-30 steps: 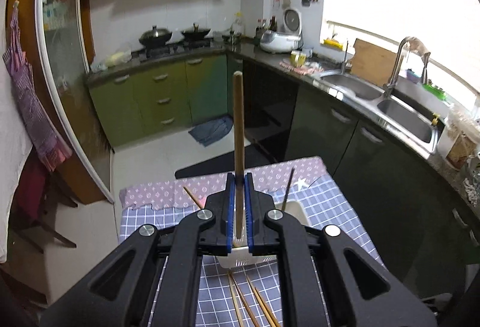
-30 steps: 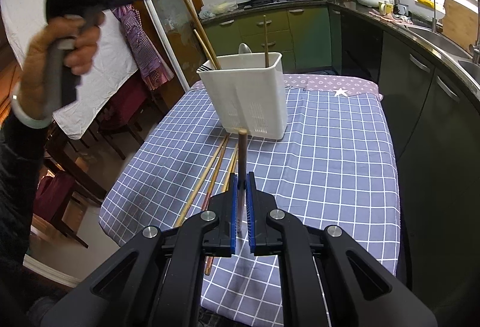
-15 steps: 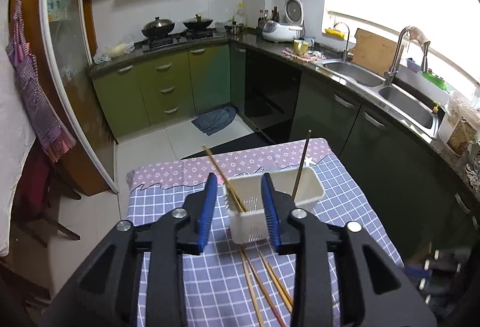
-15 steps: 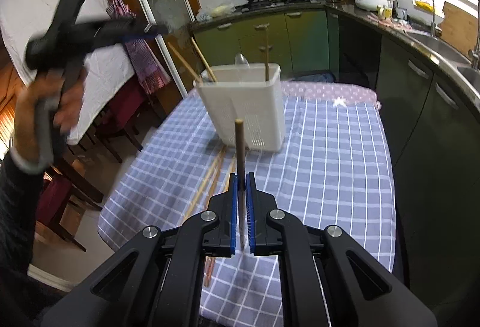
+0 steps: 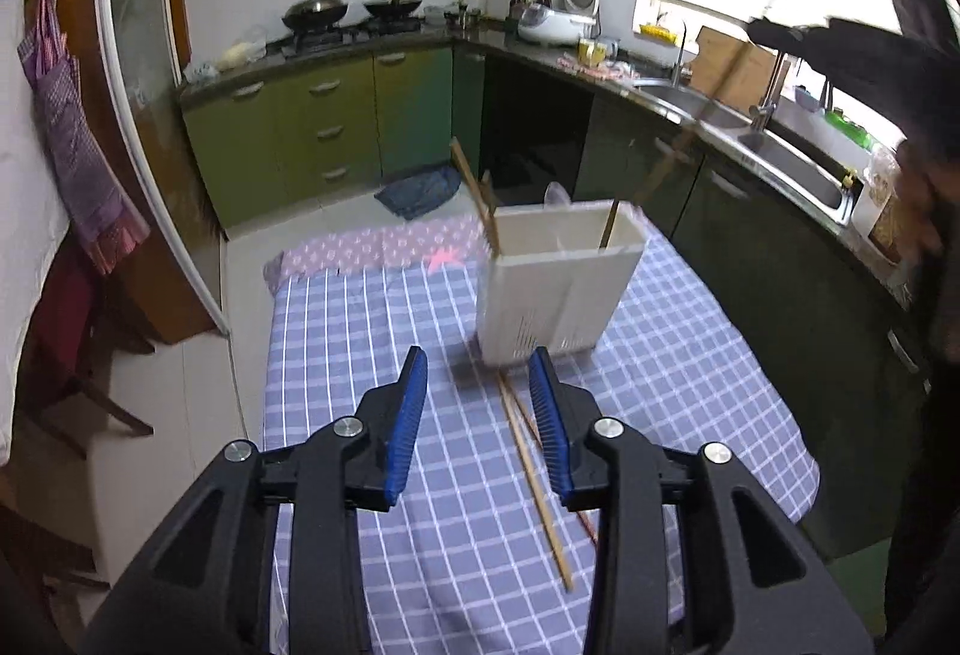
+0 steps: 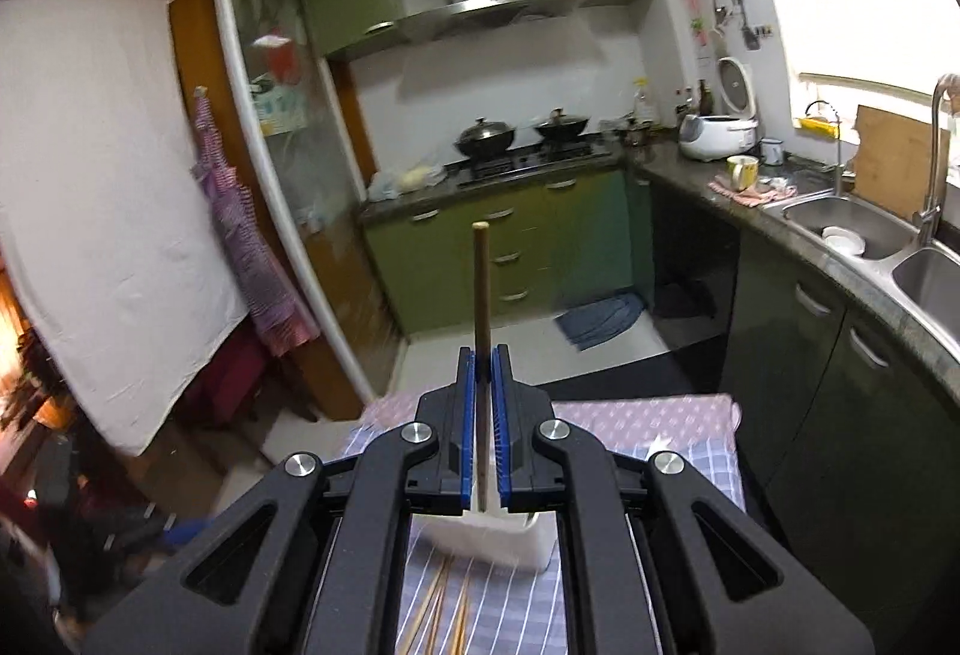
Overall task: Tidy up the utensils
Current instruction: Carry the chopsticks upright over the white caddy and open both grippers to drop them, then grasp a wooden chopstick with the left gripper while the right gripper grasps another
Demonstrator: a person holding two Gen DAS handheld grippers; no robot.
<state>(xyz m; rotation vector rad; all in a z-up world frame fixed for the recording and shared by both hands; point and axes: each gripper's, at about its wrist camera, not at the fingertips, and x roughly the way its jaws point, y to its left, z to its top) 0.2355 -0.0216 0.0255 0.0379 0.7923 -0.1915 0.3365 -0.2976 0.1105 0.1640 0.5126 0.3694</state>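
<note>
A white utensil holder [image 5: 555,283] stands on the blue checked tablecloth [image 5: 372,331] with a few wooden utensils leaning in it. My left gripper [image 5: 478,403] is open and empty, low over the cloth in front of the holder. Several chopsticks [image 5: 534,469] lie on the cloth between its fingers. My right gripper [image 6: 483,385] is shut on a wooden stick [image 6: 481,283] that stands upright above the holder [image 6: 498,535], which shows below its jaws. More chopsticks [image 6: 447,613] lie in front of it.
The table's far end has a pink patterned cloth [image 5: 384,244]. Green kitchen cabinets [image 5: 312,126], a stove with pots [image 5: 348,18] and a sink [image 5: 798,162] surround the table. A person's blurred arm [image 5: 888,54] is at the right. Chairs [image 5: 72,343] stand left.
My left gripper opened and let go of its wooden stick into the holder, then dropped lower toward the cloth. My right gripper lifted its stick and rose over the holder.
</note>
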